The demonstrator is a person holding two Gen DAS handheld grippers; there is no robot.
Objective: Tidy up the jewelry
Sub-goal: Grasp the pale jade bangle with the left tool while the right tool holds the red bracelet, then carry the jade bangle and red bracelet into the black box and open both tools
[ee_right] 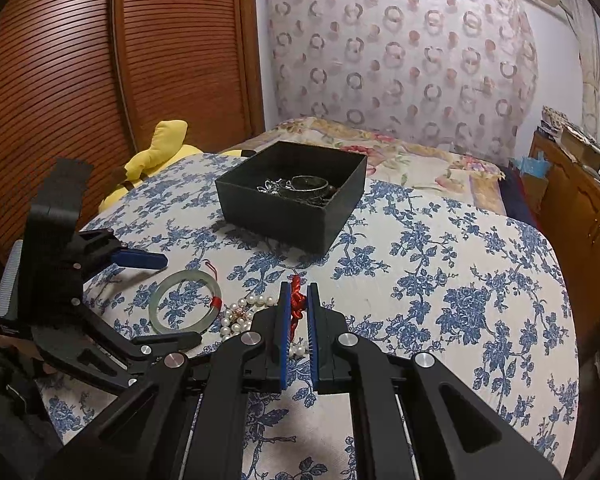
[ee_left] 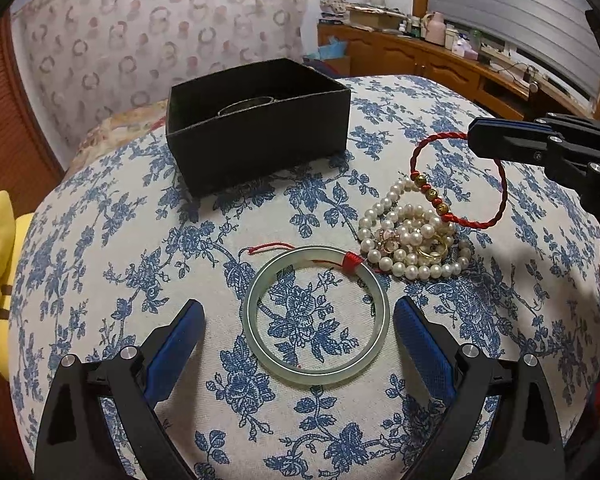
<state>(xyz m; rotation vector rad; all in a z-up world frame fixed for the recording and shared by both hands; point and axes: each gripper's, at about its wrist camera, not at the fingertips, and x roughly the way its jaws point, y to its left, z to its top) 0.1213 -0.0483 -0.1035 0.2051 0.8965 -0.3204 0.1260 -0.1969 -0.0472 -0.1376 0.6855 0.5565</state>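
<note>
A pale green jade bangle (ee_left: pixel 317 316) with a red thread lies flat on the blue floral cloth, between the fingers of my open left gripper (ee_left: pixel 298 322). It also shows in the right wrist view (ee_right: pixel 185 301). My right gripper (ee_right: pixel 299 300) is shut on a red cord bracelet (ee_right: pixel 297 300) with gold beads, which hangs lifted above a heap of pearl strands and gold rings (ee_left: pixel 414 240). In the left wrist view the red cord bracelet (ee_left: pixel 500 184) hangs from the right gripper (ee_left: pixel 476 136). A black open box (ee_left: pixel 256 124) holds silver pieces (ee_right: pixel 300 189).
The cloth-covered table (ee_right: pixel 440 280) ends at a rounded edge on the right. A yellow plush toy (ee_right: pixel 156 156) lies at the left, a bed with a patterned headboard (ee_right: pixel 400 60) behind, and a wooden sideboard (ee_left: pixel 440 60) with clutter at the far right.
</note>
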